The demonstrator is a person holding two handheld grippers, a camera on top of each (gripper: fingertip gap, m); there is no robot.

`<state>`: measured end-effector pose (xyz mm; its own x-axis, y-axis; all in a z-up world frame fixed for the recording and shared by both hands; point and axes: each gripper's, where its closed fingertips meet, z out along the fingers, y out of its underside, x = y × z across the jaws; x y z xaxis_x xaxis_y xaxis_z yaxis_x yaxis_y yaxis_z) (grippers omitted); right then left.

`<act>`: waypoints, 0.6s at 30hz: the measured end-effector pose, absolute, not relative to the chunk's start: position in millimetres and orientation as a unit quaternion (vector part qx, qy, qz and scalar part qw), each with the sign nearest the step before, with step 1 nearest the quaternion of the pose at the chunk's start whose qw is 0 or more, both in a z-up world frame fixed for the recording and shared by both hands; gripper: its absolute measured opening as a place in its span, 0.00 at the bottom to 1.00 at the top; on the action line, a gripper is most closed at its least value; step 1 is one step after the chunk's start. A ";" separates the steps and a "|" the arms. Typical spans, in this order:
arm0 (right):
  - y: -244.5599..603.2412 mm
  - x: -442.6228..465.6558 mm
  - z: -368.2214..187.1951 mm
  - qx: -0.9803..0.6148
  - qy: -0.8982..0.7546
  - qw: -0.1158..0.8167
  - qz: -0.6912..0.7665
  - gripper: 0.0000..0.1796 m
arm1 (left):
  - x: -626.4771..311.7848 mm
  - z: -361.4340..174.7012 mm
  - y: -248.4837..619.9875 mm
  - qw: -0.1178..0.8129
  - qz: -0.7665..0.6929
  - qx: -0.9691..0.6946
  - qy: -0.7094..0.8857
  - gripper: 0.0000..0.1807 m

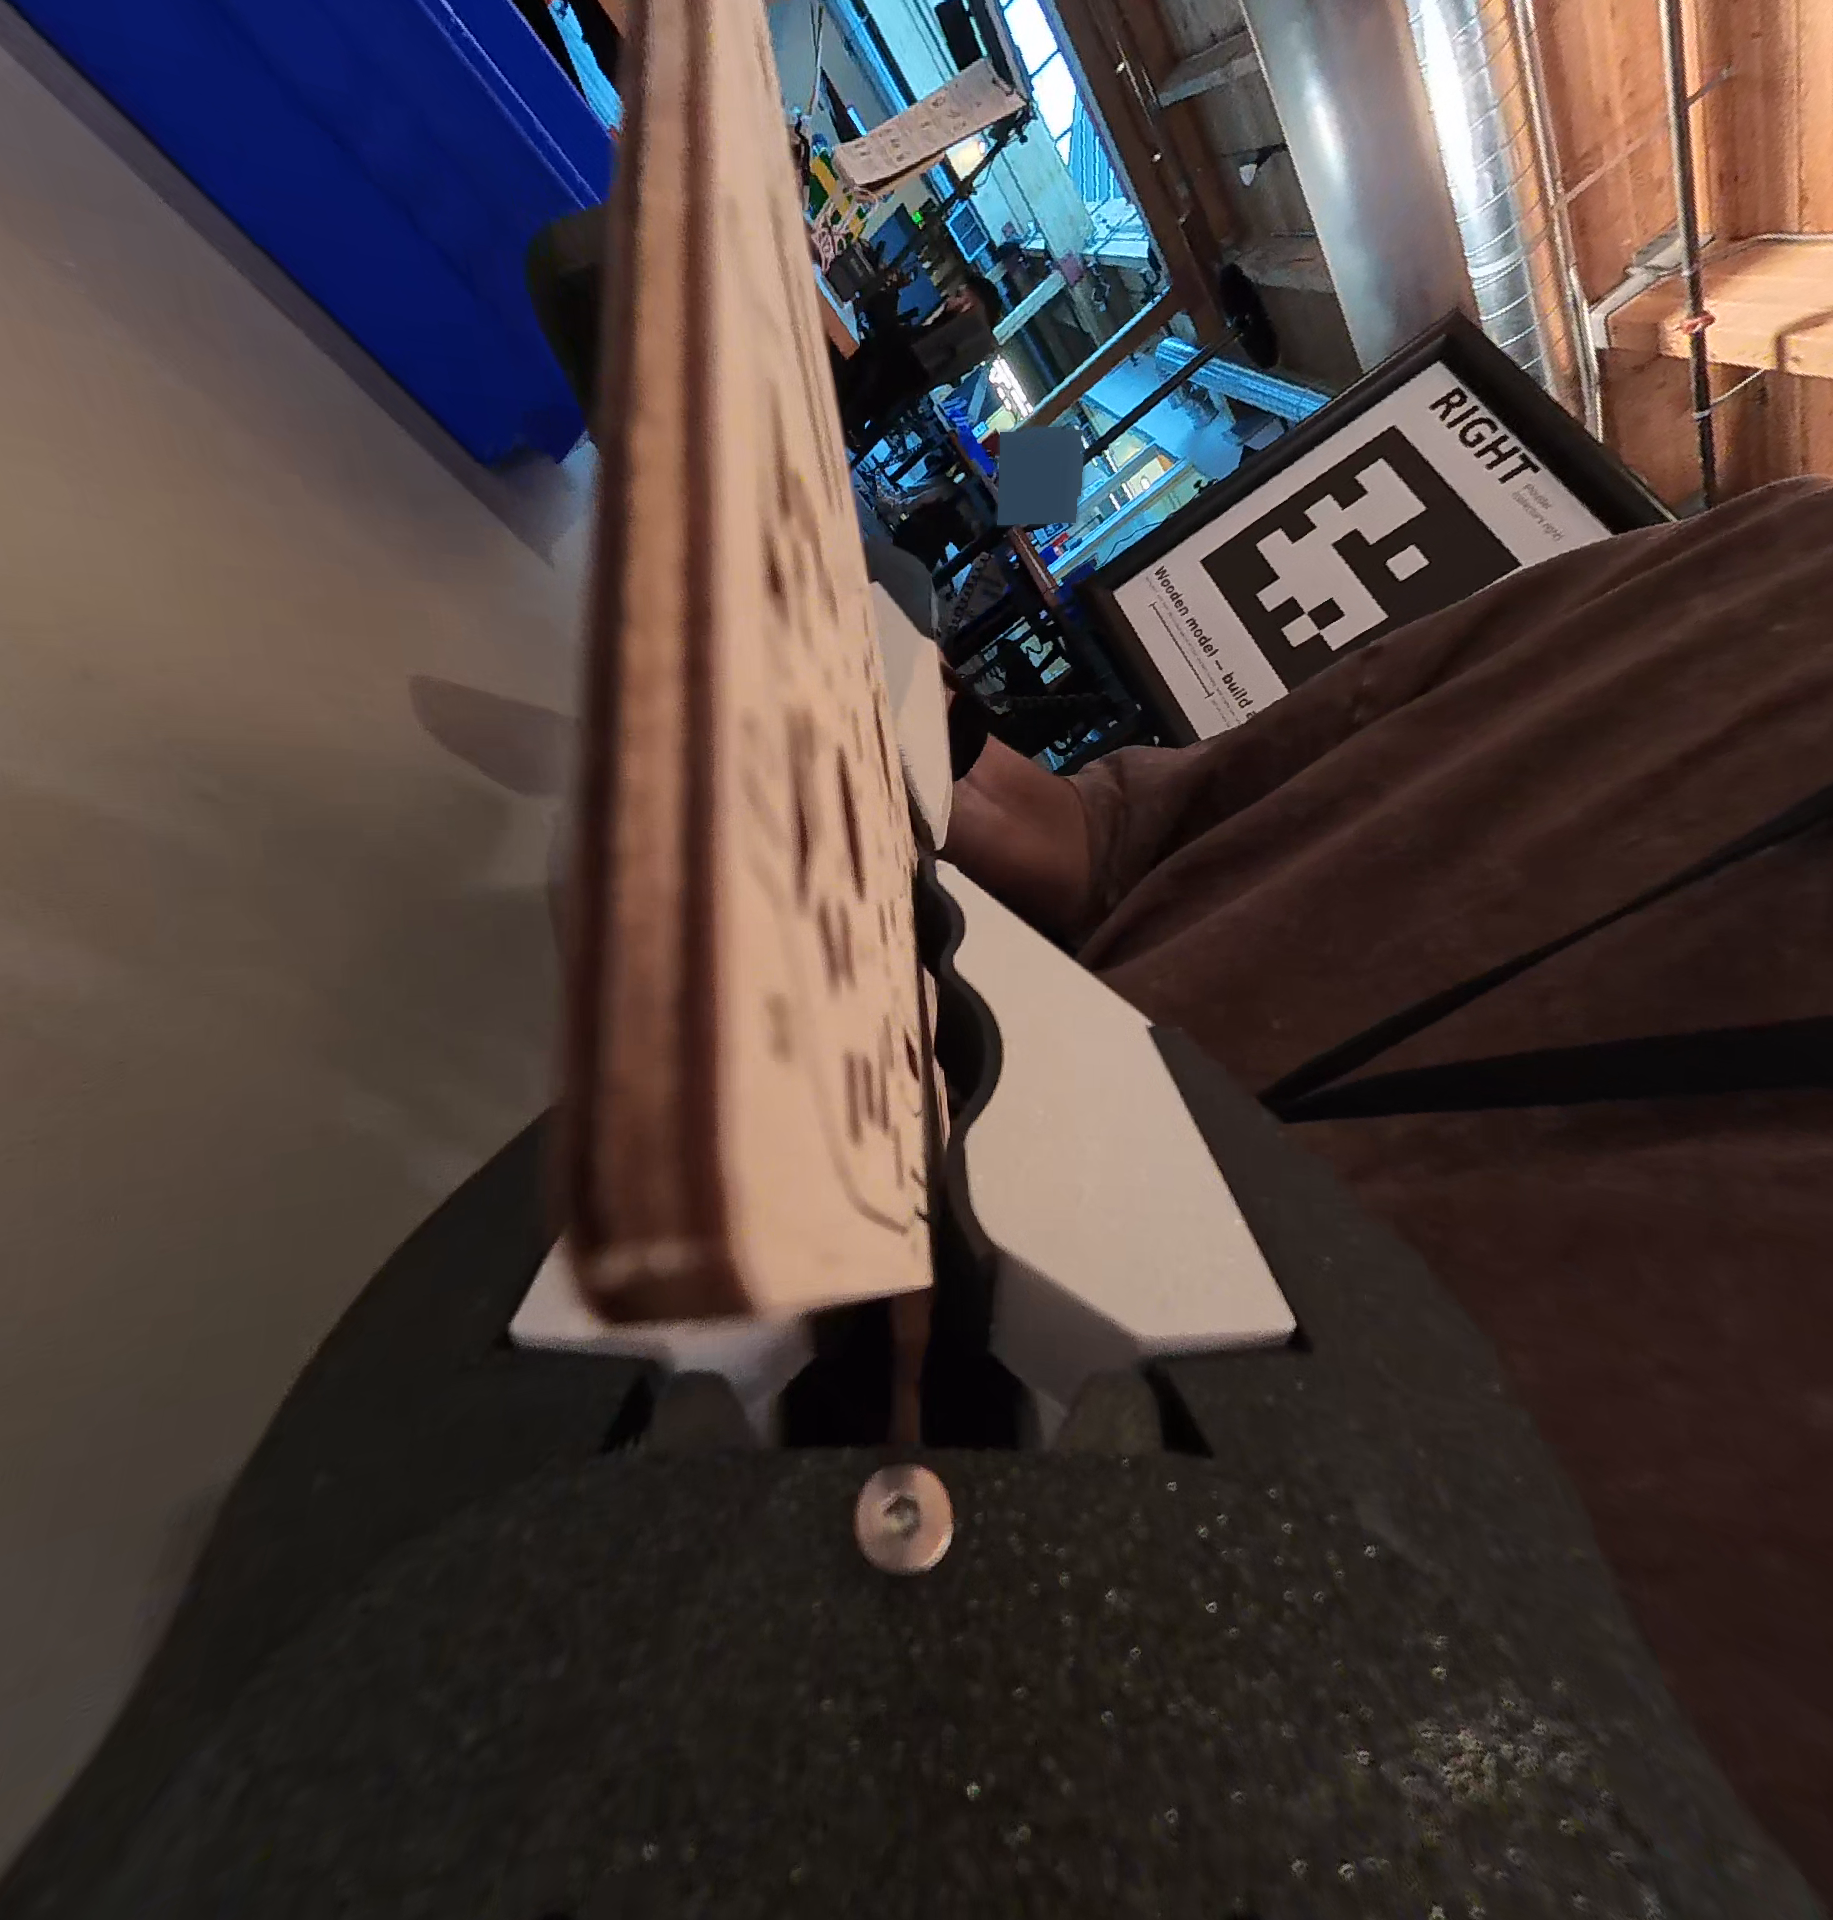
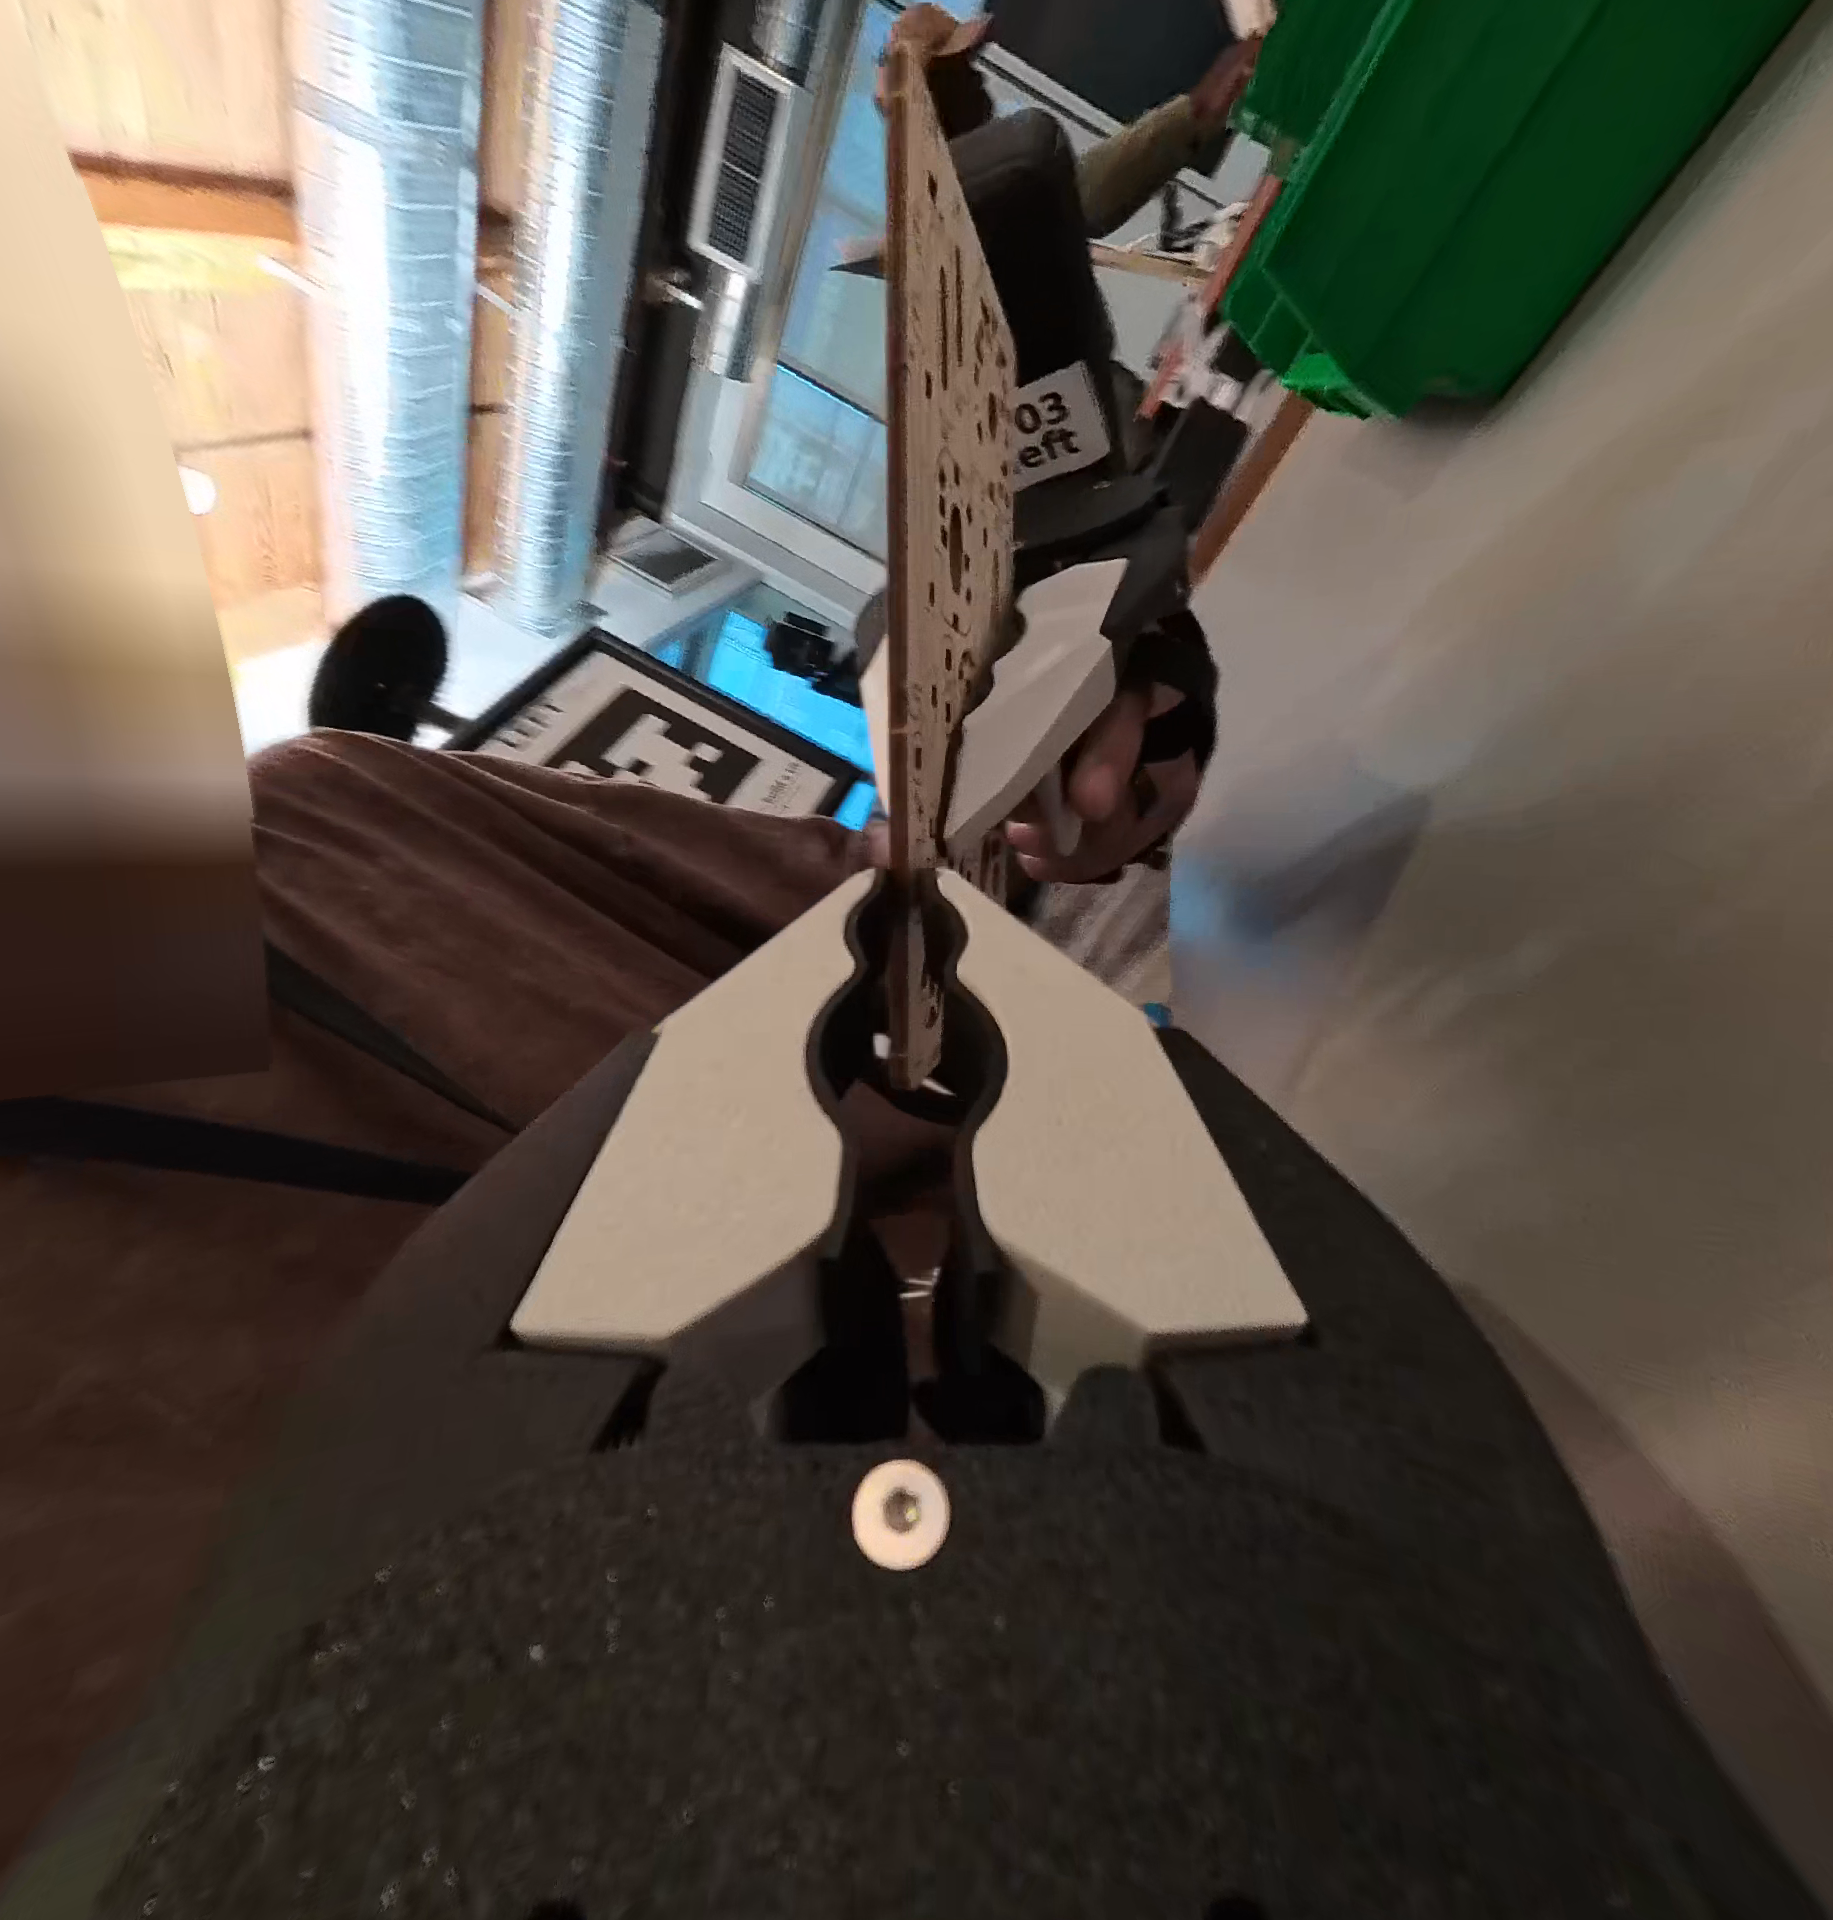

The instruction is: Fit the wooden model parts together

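Note:
A thin laser-cut wooden sheet [image 1: 766,727], covered in cut-out part outlines, is held edge-on between both grippers. My left gripper [image 1: 922,883] is shut on it. Its right finger [image 1: 1078,1143] shows, and the left one is mostly hidden behind the sheet. In the right wrist view, my right gripper [image 2: 907,883] is shut on the sheet's near edge [image 2: 948,436]. The left gripper [image 2: 1037,675] clamps the same sheet farther up, with a hand [image 2: 1109,779] behind it. The right gripper's white finger [image 1: 917,717] shows past the sheet in the left wrist view.
A blue bin [image 1: 299,208] and a green bin [image 2: 1514,187] stand on the pale table [image 1: 216,831]. A black-framed sign with a black-and-white marker [image 1: 1338,551] stands nearby. Brown clothing of a person [image 1: 1514,831] fills one side. Only a small space, under 4 cm, lies between the two pairs of fingers.

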<state>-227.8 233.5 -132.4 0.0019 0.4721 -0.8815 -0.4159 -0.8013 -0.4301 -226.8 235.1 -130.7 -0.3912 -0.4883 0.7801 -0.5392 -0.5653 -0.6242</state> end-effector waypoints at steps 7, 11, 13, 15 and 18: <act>252.4 -211.1 -166.2 -0.789 -0.112 0.419 0.436 0.05 | -219.9 -160.3 254.1 0.015 0.643 0.631 -0.434 0.01; 251.5 -197.9 -185.2 -0.838 -0.178 0.423 0.296 0.05 | -216.5 -190.7 259.4 0.038 0.602 0.681 -0.416 0.01; 246.8 -198.4 -193.6 -0.849 -0.201 0.410 0.265 0.04 | -214.3 -199.3 258.9 0.048 0.589 0.691 -0.417 0.01; 239.7 -204.2 -203.7 -0.855 -0.224 0.392 0.254 0.03 | -214.0 -212.5 258.7 0.048 0.562 0.706 -0.428 0.01; 233.3 -210.6 -218.5 -0.864 -0.242 0.377 0.230 0.03 | -213.5 -217.9 259.7 0.036 0.546 0.713 -0.438 0.01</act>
<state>-210.6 233.3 -218.5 0.7774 0.5915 -0.2141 0.2455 -0.5987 -0.7625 -213.5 259.7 -217.9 0.0193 -0.5861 0.8100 -0.6640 -0.6132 -0.4278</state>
